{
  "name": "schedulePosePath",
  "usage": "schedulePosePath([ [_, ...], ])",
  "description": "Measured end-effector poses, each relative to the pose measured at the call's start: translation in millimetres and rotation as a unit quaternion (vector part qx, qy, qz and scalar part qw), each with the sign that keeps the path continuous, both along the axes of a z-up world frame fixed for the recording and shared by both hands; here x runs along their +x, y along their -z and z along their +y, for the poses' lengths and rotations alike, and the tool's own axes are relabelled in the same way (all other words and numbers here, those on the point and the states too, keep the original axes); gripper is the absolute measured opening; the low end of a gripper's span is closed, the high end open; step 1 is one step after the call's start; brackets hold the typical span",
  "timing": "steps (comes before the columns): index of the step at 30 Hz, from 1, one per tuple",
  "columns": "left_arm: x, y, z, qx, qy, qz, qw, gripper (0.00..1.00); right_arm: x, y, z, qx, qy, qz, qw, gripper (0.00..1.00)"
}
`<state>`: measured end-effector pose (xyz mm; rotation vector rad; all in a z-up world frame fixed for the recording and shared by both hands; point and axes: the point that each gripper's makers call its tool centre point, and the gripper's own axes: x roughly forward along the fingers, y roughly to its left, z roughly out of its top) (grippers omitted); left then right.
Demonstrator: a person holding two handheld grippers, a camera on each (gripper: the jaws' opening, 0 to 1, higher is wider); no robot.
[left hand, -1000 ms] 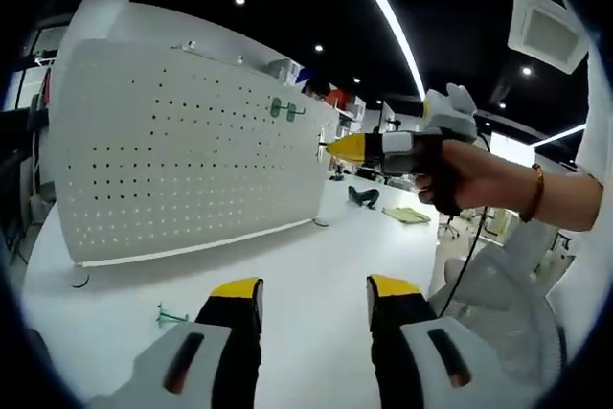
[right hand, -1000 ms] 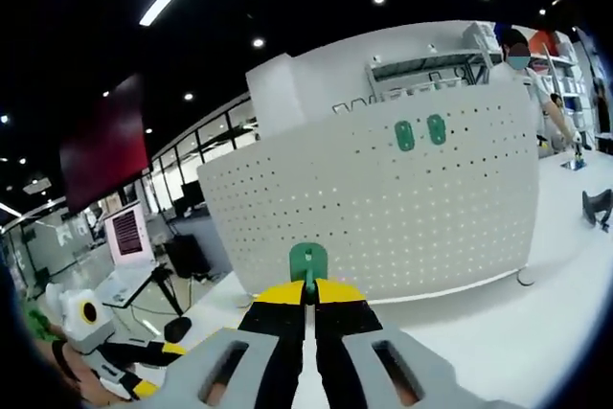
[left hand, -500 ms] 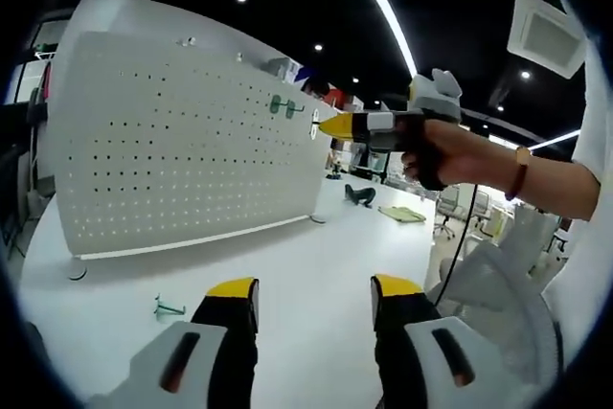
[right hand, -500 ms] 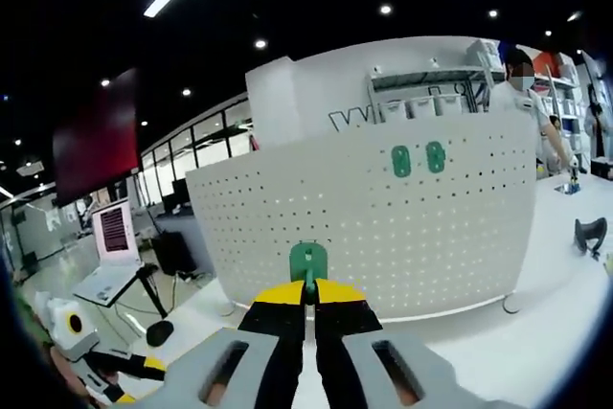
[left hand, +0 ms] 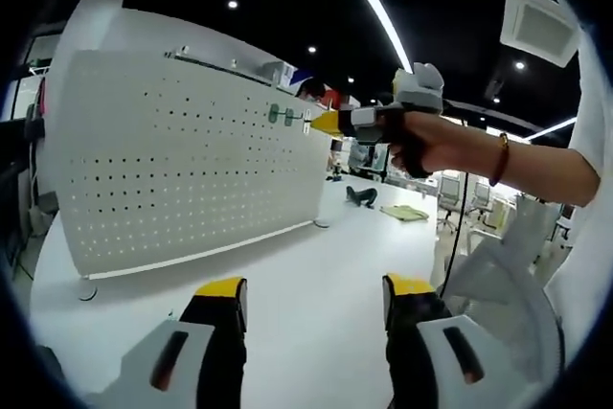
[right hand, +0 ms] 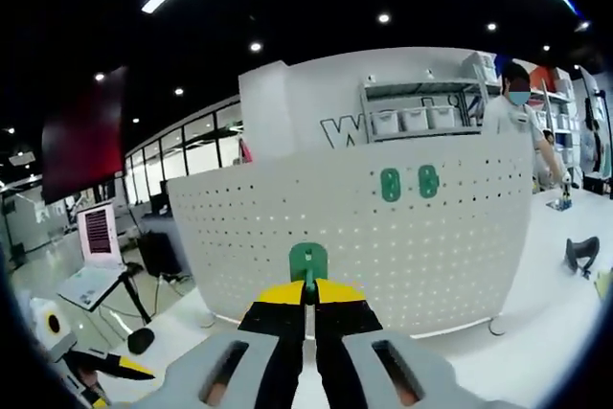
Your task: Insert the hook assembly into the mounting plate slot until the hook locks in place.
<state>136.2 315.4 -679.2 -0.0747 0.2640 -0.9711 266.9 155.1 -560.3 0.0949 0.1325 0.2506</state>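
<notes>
My right gripper (right hand: 307, 306) is clamped on a small green plastic hook with a rounded plate (right hand: 308, 262), which stands straight up at 12 o'clock from its tips. My left gripper (left hand: 312, 299) has its jaws spread wide with nothing between them, over the white tabletop (left hand: 316, 265). Only from the left gripper view do I see my right hand (left hand: 433, 144) carrying its gripper up at 1 o'clock, its yellow tip near the upright white perforated pegboard (left hand: 182, 155). The right gripper view faces that board, where two green hooks (right hand: 408, 183) sit mounted side by side at 1 o'clock, well apart from mine.
</notes>
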Motion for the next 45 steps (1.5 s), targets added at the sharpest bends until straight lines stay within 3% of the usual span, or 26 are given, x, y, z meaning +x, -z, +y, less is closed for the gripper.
schedulePosePath([
  [27, 7.8, -10.7, 12.0, 0.034, -0.016, -0.052, 0.9979, 0.90, 43.1, -20.8, -15.6, -0.051, 0.025, -0.024, 0.9981, 0.01],
  [45, 3.9, -16.5, 11.7, 0.025, -0.012, -0.067, 0.9974, 0.98, 64.7, -37.1, -14.7, -0.063, 0.036, -0.039, 0.9967, 0.01],
])
